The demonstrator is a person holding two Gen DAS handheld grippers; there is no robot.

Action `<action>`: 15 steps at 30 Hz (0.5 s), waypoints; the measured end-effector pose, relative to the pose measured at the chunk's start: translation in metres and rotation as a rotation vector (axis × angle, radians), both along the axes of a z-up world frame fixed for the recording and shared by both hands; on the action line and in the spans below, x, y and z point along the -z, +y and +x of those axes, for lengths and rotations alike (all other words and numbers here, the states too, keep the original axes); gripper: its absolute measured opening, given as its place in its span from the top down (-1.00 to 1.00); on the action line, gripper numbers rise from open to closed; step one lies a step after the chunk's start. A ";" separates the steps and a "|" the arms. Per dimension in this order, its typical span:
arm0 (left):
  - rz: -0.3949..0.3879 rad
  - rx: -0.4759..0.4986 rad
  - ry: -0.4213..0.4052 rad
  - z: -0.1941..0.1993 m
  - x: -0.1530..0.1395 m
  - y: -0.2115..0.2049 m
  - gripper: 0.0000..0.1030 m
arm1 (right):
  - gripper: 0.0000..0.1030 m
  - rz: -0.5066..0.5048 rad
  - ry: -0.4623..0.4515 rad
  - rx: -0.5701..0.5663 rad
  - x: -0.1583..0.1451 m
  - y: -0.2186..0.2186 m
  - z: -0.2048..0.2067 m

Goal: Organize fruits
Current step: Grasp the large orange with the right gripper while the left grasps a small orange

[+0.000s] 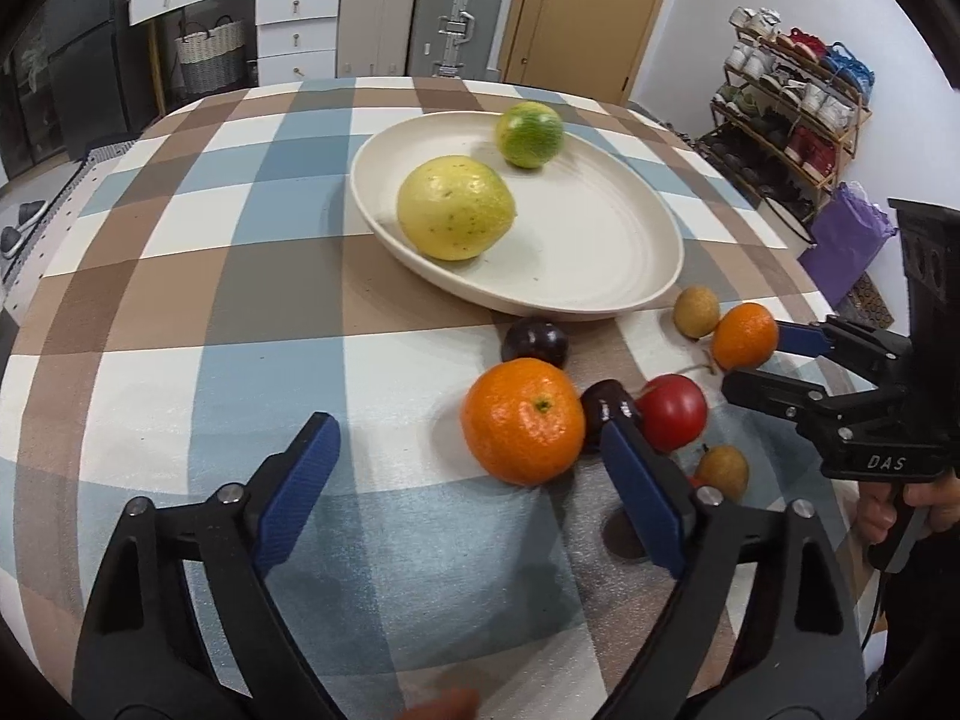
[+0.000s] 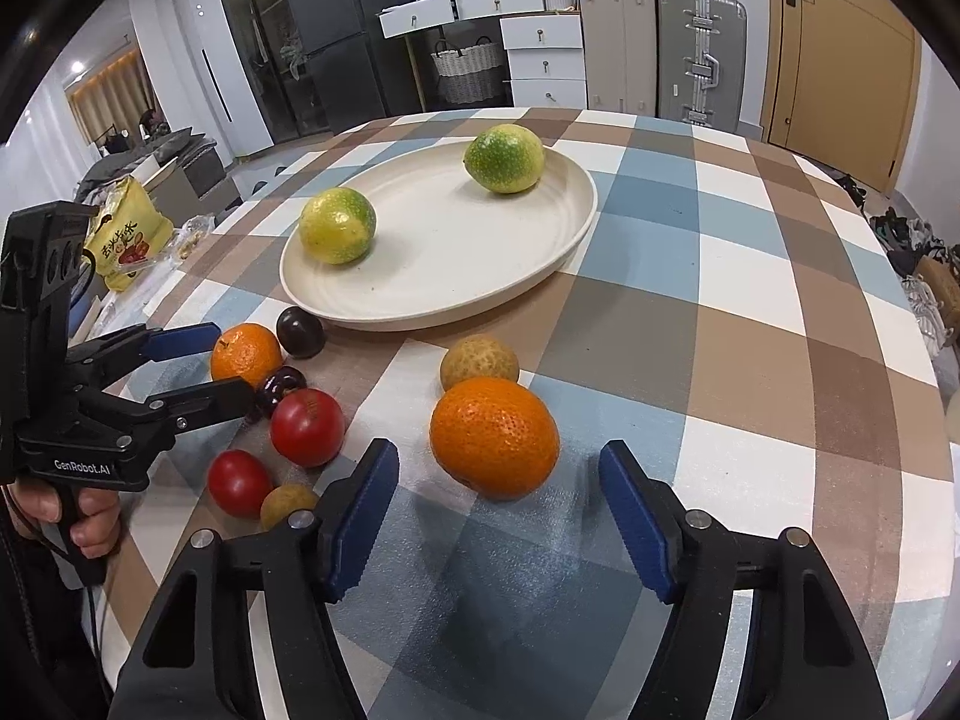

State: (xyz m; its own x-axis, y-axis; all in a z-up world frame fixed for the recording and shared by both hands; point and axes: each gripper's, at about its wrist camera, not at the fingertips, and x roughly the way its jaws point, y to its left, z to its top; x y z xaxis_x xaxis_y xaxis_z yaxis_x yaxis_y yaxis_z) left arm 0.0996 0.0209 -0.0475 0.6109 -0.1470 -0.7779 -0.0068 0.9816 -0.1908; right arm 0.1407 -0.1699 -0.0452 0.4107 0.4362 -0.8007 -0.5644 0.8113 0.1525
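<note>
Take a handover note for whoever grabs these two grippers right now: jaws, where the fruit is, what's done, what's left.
Left gripper: jaws open, flanking the orange by the plums, not pressing it.
Right gripper: jaws open, flanking the orange by a brown fruit, not pressing.
Done: two yellow-green citrus on the plate.
Left on the tablecloth: both oranges, two plums, two red fruits, two brown fruits.

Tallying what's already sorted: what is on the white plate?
Two yellow-green citrus fruits sit apart on the plate; nothing else shows there, though each fruit covers the spot beneath it.
</note>
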 end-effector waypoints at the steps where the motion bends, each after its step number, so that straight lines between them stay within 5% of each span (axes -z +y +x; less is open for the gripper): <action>1: -0.006 0.013 -0.004 0.001 -0.001 -0.001 -0.56 | -0.37 0.004 0.003 0.000 0.000 -0.001 0.000; 5: -0.041 0.050 -0.014 -0.001 -0.001 -0.005 -0.34 | -0.24 0.000 0.003 -0.002 0.000 -0.001 0.001; 11: -0.093 0.072 -0.030 -0.004 -0.004 -0.004 0.25 | -0.01 0.012 -0.001 -0.007 -0.002 0.000 0.000; 15: -0.104 0.066 -0.033 -0.005 -0.004 -0.001 0.28 | 0.17 0.017 -0.011 -0.005 -0.005 0.001 -0.001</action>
State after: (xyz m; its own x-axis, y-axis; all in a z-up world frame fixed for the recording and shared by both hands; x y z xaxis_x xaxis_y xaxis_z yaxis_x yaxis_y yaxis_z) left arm 0.0942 0.0194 -0.0435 0.6225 -0.2668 -0.7358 0.0655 0.9546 -0.2907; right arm 0.1397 -0.1690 -0.0405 0.4173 0.4515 -0.7886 -0.5697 0.8061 0.1600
